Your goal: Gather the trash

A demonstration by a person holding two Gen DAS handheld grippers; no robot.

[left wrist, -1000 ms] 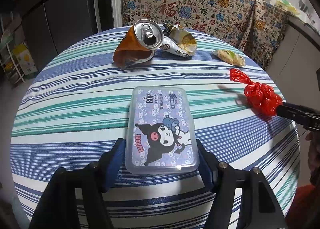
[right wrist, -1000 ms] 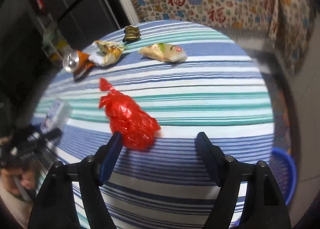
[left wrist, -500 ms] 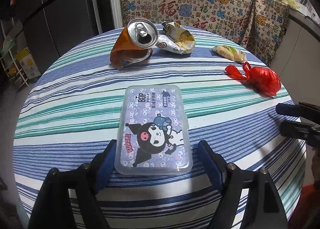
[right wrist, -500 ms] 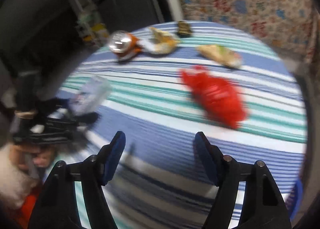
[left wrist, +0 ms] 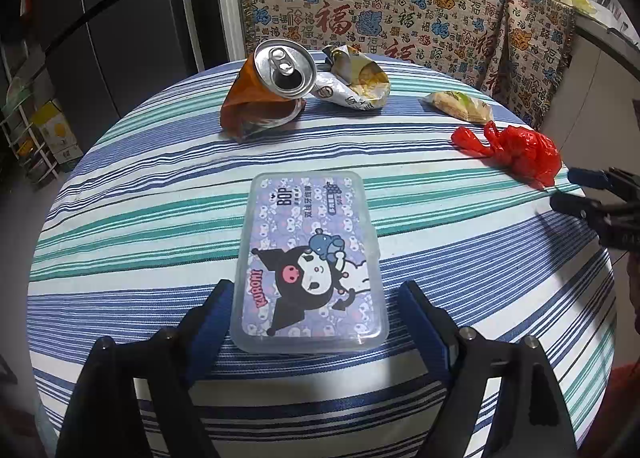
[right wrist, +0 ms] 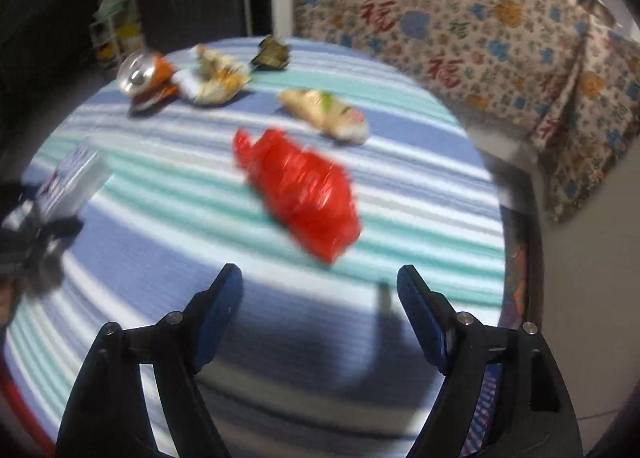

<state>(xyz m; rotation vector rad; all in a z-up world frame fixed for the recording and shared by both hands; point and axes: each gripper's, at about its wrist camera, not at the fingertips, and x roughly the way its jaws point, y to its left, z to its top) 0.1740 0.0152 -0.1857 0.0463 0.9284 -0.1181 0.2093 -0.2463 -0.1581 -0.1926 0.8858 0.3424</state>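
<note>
The left gripper point(left wrist: 316, 298) is spread wide around the near end of a clear plastic box point(left wrist: 310, 264) lying flat on the striped worktop point(left wrist: 120, 218), its fingers beside the box's sides but apparently not pressing it. The right gripper point(right wrist: 319, 290) is also wide and holds nothing, poised just short of the crumpled red bag point(right wrist: 300, 188). Farther back lie a crushed orange can point(left wrist: 266, 92), a foil wrapper point(left wrist: 354, 84) and a snack packet point(left wrist: 460, 106).
</note>
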